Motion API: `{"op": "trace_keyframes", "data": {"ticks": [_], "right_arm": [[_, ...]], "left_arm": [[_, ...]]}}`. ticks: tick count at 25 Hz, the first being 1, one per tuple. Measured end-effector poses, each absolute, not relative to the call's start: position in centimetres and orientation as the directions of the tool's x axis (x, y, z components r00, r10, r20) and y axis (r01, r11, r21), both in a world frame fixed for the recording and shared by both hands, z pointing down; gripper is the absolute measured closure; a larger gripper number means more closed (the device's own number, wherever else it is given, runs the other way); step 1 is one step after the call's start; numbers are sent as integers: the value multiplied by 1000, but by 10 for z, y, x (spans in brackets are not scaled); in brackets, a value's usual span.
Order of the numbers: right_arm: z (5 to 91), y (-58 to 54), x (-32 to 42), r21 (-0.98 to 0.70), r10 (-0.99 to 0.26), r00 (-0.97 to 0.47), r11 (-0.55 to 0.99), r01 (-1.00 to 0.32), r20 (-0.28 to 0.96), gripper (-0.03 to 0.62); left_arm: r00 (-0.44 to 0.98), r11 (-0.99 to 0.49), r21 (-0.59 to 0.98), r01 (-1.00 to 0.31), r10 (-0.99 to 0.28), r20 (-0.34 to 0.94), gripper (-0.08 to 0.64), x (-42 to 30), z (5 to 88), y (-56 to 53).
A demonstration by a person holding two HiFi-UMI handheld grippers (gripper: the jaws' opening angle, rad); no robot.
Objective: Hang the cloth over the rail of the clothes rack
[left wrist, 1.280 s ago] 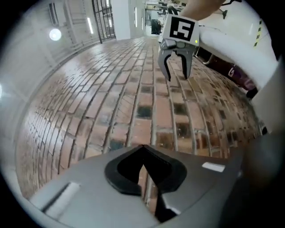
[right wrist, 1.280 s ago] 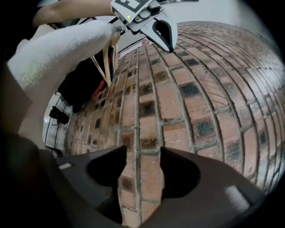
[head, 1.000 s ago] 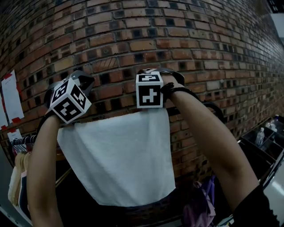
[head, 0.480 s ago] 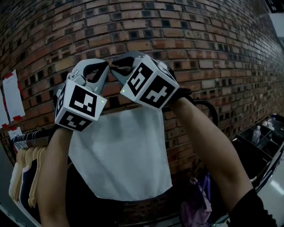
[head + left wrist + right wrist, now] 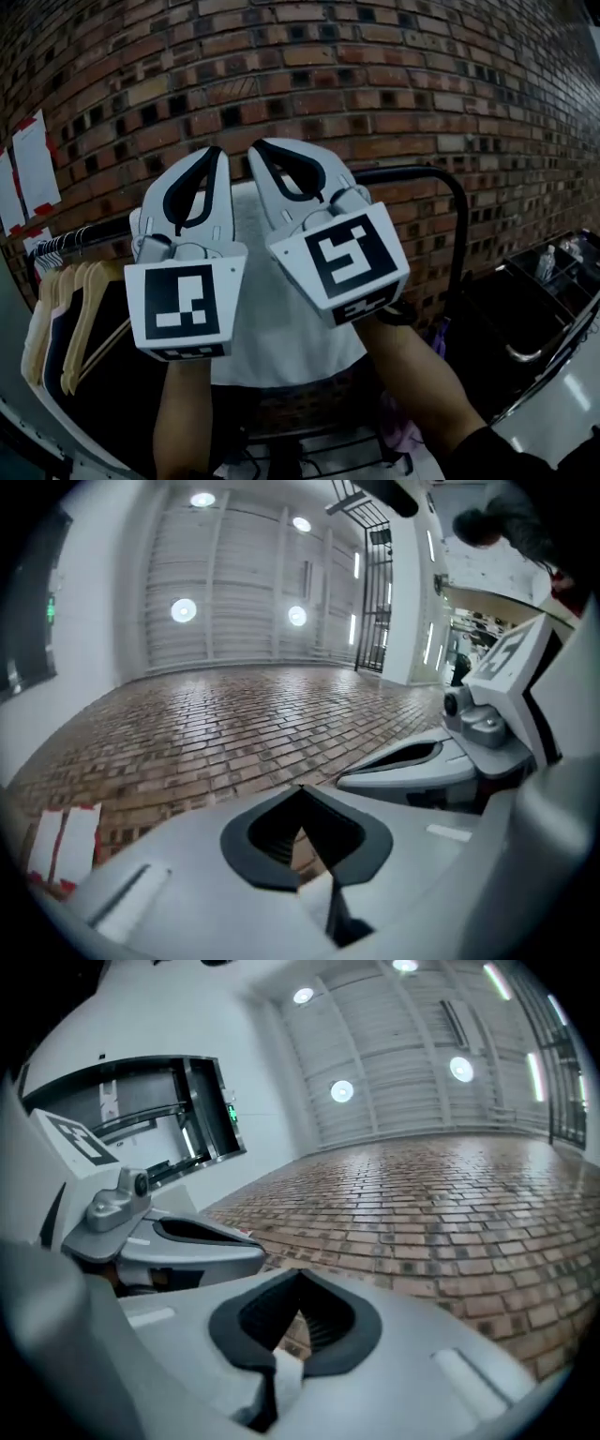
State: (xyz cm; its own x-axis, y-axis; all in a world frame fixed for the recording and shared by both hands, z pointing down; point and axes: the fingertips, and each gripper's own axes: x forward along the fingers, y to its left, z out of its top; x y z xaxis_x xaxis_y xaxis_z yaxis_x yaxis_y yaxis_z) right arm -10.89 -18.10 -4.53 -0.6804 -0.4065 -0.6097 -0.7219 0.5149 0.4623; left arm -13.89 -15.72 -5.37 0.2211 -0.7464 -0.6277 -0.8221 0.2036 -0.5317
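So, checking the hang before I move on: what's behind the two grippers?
The white cloth hangs at the black rail, brick wall beyond. The left gripper and right gripper, both shut and empty, cover most of its top edge.

Black clothes rack rail (image 5: 412, 172) runs behind both claws, bending down right of the right gripper (image 5: 265, 150). White cloth (image 5: 281, 337) drapes over it behind the claws; hangers with garments (image 5: 70, 319) hang left of the left gripper (image 5: 212, 157)
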Motion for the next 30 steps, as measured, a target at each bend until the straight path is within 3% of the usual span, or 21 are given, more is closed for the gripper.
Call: {"op": "trace_keyframes", "data": {"ticks": [5, 14, 30], "right_arm": [[32, -168, -106, 349, -435, -645, 584, -733, -628, 589], [170, -176, -85, 206, -575, -658, 656, -726, -487, 589], [280, -184, -79, 157, -673, -677, 665, -730, -298, 589]], "left_arm": [[184, 160, -437, -885, -742, -645, 554, -144, 25, -140], [113, 55, -290, -955, -839, -533, 554, -133, 147, -150], [120, -40, -233, -972, -933, -339, 554, -120, 266, -170]]}}
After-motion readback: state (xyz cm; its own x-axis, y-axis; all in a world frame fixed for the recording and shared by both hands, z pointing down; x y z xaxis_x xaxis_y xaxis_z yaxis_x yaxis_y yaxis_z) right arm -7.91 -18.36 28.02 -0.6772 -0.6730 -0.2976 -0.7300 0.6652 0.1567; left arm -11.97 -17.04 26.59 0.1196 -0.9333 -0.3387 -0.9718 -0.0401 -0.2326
